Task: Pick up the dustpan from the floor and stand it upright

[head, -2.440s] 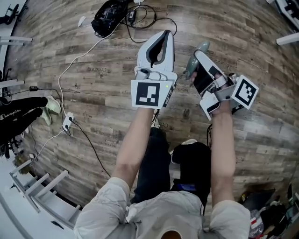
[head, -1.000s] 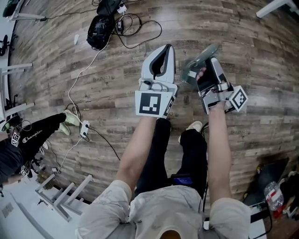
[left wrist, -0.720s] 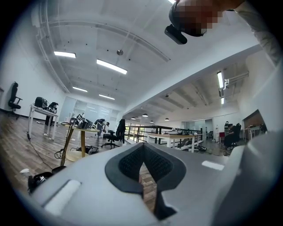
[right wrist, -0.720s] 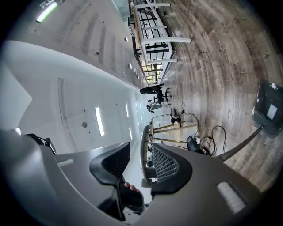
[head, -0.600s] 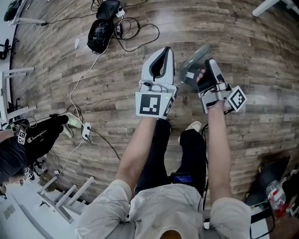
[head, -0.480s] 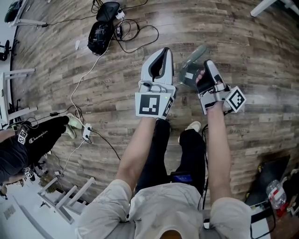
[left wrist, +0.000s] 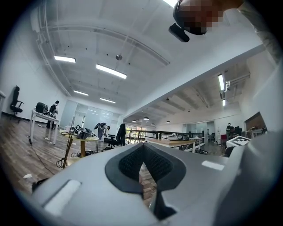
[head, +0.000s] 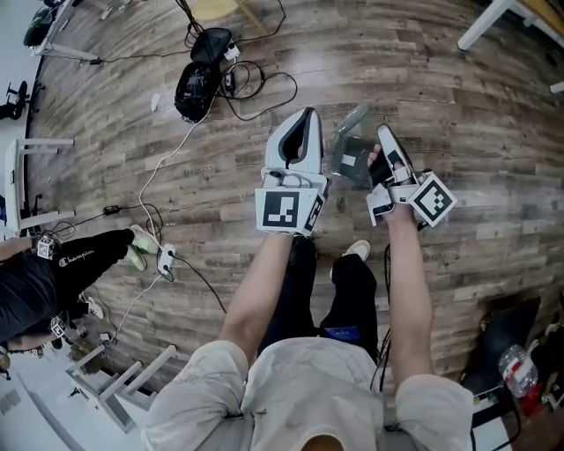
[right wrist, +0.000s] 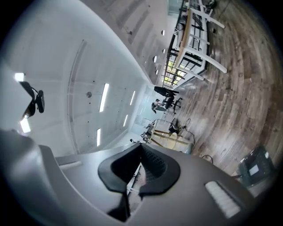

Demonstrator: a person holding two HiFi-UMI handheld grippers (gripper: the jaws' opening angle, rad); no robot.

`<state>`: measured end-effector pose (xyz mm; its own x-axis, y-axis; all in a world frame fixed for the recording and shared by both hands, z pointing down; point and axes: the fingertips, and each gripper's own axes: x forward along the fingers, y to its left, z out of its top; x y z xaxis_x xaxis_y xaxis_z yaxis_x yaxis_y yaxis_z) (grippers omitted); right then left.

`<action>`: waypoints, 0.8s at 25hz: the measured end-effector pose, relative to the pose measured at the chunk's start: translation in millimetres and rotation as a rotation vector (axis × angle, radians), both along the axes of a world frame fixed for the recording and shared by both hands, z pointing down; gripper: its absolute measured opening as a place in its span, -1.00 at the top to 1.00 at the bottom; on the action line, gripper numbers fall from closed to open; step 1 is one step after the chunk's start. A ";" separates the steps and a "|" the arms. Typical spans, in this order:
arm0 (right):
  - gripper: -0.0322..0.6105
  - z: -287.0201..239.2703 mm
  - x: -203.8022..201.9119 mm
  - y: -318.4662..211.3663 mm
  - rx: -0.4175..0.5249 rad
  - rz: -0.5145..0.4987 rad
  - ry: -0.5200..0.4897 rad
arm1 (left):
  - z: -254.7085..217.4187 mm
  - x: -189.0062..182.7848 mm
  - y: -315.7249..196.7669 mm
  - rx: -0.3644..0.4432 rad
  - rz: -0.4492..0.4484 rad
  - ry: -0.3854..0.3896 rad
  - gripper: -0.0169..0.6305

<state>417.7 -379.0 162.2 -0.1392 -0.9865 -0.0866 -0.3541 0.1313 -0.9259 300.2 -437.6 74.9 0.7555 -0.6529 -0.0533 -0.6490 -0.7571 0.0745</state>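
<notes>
The grey-green translucent dustpan [head: 351,155] with a white label stands on the wood floor on its own, seen from above between my two grippers. The right gripper view shows the dustpan [right wrist: 255,165] low at the right, well clear of the jaws. My right gripper [head: 384,134] is lifted above the floor. Its jaws have just been closing and now meet with nothing between them [right wrist: 139,171]. My left gripper [head: 306,114] is held up beside it, also shut and empty [left wrist: 142,167].
A black bag [head: 197,85] with tangled cables lies at the far left. A white cable runs to a power strip [head: 165,260]. A person's black sleeve [head: 53,273], a white rack [head: 115,380], a bottle [head: 520,374] and a table leg [head: 489,22] ring the area.
Both grippers have risen towards the head camera and the right one has rolled. The dustpan stays down on the floor, no longer at the right gripper's jaws.
</notes>
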 end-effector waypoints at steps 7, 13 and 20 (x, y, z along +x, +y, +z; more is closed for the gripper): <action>0.89 -186.4 -0.8 100.9 -0.036 0.034 0.300 | -172.5 -3.5 103.3 0.025 -0.025 0.010 0.89; 0.89 -336.3 9.5 236.2 -0.009 0.068 0.574 | -301.5 2.4 238.6 0.043 -0.051 -0.011 0.89; 0.89 -474.8 14.3 420.4 0.023 0.159 0.887 | -414.0 0.0 427.7 0.035 -0.107 -0.022 0.89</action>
<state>432.0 41.4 -312.7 -0.0261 -0.9991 -0.0326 -0.9529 0.0348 -0.3012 300.2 -9.9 -339.1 0.6832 -0.7277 -0.0614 -0.7272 -0.6856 0.0340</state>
